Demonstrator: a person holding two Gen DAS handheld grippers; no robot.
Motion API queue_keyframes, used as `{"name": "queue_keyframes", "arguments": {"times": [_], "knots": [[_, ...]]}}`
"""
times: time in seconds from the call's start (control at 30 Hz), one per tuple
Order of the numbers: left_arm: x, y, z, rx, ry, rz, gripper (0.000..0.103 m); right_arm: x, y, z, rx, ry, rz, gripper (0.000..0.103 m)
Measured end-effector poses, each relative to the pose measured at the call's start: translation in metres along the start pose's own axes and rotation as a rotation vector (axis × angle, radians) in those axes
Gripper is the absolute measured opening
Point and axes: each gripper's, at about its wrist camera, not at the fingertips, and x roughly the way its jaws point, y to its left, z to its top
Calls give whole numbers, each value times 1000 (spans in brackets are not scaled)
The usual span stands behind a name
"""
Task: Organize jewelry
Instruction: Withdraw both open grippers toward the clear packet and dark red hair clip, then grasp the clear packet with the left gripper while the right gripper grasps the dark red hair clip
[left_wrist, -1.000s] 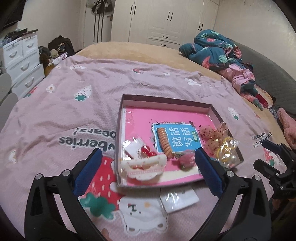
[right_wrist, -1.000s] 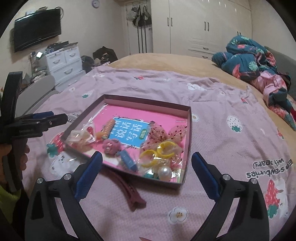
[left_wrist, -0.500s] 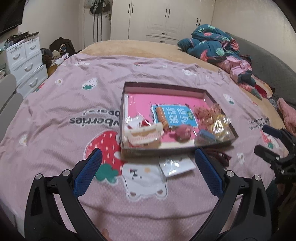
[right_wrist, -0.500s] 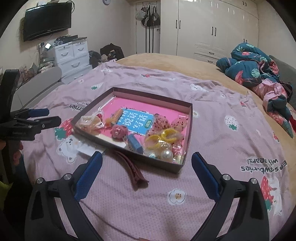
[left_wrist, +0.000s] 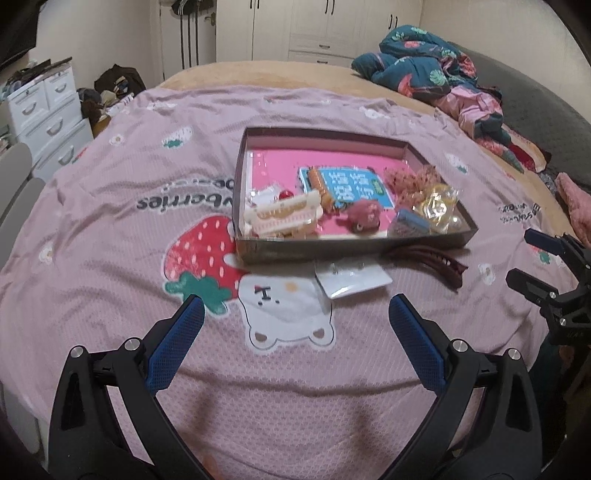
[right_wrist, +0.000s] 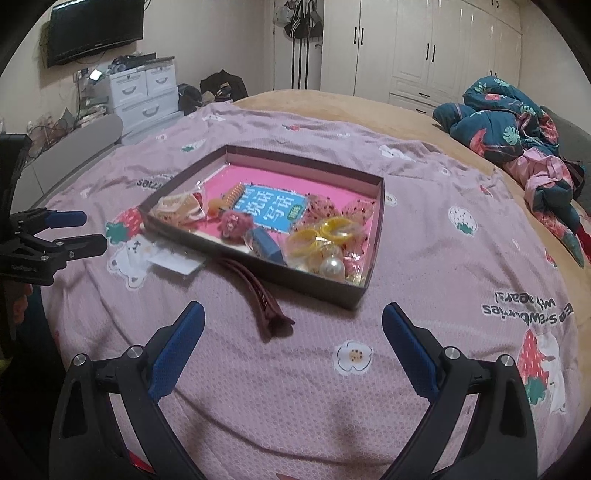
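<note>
Right wrist view shows the right tool (right_wrist: 291, 325) spread wide and empty over the dark red hair clip (right_wrist: 258, 295) lying on the bed just outside the box (right_wrist: 258, 266); the left tool (left_wrist: 293, 317) likewise gapes empty, so I'd pinch the clip across its narrow body.

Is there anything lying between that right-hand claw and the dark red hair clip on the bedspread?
Nothing visible does. The right gripper is open, and the dark red hair clip lies on bare bedspread just ahead of it, outside the near wall of the box. The white packet sits off to the side.
</note>
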Motion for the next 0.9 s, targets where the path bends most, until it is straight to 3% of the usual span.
{"name": "queue_keyframes", "arguments": {"times": [0.2, 0.5, 0.6, 0.67, 0.9], "knots": [[17, -3, -6, 10, 57, -8, 93, 18, 3, -2, -20, 33, 17, 95], [39, -8, -4, 2, 105, -53, 93, 78, 13, 3, -71, 145, 77, 63], [48, -13, 0, 1, 124, -72, 93, 93, 11, 6, -56, 165, 90, 49], [56, -18, 1, 4, 138, -79, 93, 98, 9, 6, -38, 174, 107, 31], [86, -31, 10, -4, 169, -88, 93, 83, 3, 0, -27, 195, 121, 20]]}}
